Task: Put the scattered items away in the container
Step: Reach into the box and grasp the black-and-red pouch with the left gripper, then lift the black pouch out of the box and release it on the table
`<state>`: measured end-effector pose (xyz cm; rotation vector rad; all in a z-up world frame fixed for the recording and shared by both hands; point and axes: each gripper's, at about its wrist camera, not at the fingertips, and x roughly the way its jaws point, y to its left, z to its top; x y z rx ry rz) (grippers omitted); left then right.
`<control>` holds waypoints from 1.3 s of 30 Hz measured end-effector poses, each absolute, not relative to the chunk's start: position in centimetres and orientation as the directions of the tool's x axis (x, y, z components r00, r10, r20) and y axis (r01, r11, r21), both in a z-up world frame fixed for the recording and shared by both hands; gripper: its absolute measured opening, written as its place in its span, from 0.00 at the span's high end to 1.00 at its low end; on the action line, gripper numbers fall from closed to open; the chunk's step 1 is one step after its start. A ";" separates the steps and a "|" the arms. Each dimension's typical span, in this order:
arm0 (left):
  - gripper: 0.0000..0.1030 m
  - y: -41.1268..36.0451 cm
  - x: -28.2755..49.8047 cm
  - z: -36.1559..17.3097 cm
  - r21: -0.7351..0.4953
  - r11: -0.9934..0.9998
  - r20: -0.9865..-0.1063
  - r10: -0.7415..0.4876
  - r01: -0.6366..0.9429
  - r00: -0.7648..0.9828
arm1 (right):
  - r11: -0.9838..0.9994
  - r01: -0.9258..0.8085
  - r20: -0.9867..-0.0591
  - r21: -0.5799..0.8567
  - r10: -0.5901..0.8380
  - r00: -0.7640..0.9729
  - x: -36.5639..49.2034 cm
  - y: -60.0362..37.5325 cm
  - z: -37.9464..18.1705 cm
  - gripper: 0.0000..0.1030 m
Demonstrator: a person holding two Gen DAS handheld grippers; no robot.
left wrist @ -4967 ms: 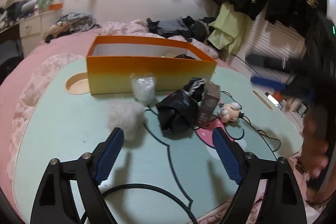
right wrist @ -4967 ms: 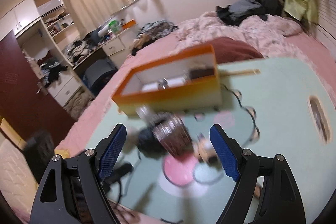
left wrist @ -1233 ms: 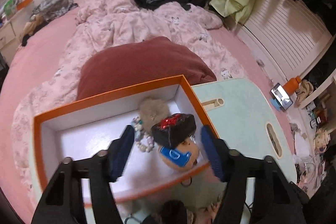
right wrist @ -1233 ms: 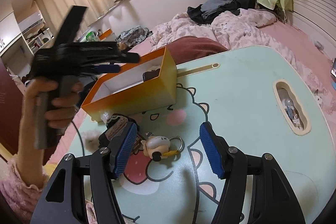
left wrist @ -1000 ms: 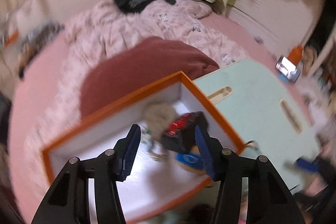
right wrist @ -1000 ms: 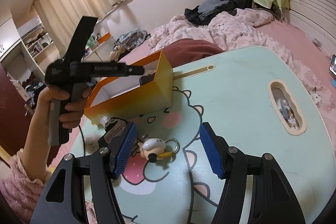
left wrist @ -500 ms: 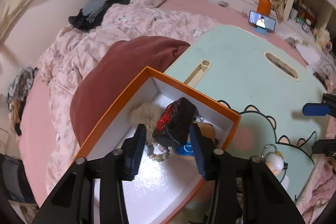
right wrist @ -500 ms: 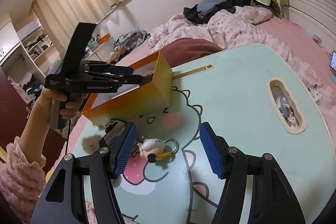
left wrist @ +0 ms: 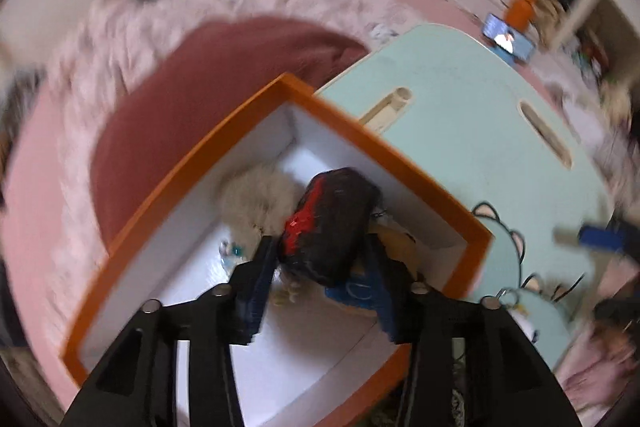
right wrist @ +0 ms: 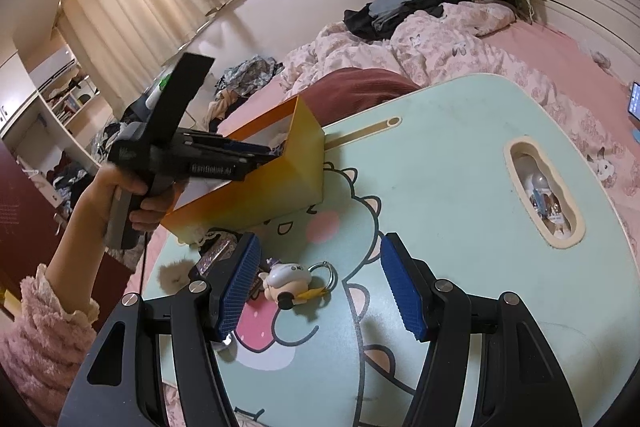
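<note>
Now the left claw (left wrist: 320,267) pinches a black bag (left wrist: 328,223) right above the box (left wrist: 400,155), near its right corner. The right claw (right wrist: 316,287) is spread wide over the table (right wrist: 440,187), with the keychain (right wrist: 288,281) between its fingers.

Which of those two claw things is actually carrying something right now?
The left claw: it is clamped on a black bundle with a red patch above the orange box. The right claw gapes open, empty, over the keychain toy.

Black gripper frames (right wrist: 316,291), blue ribbed fingers (right wrist: 401,290), pink fuzzy sleeve (right wrist: 44,335).
</note>
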<state>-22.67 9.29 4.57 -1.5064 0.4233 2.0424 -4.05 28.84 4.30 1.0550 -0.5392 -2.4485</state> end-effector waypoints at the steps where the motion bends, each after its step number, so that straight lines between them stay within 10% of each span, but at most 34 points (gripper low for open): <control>1: 0.55 9.0 -22.8 4.5 -0.103 -0.796 -0.941 0.273 -0.597 -0.200 | -0.837 0.222 -0.586 0.499 -0.516 -0.625 -4.0 28.8 4.3 0.39; 9: 0.66 5.4 -23.8 3.1 -0.331 -0.822 -0.897 0.427 -0.463 -0.118 | -0.836 0.216 -0.590 0.504 -0.516 -0.621 -4.0 28.8 4.2 0.39; 39: 0.66 2.2 -23.1 4.7 -0.231 -0.888 -0.887 0.360 -0.397 -0.290 | -0.834 0.199 -0.601 0.514 -0.516 -0.611 -4.5 29.5 3.8 0.39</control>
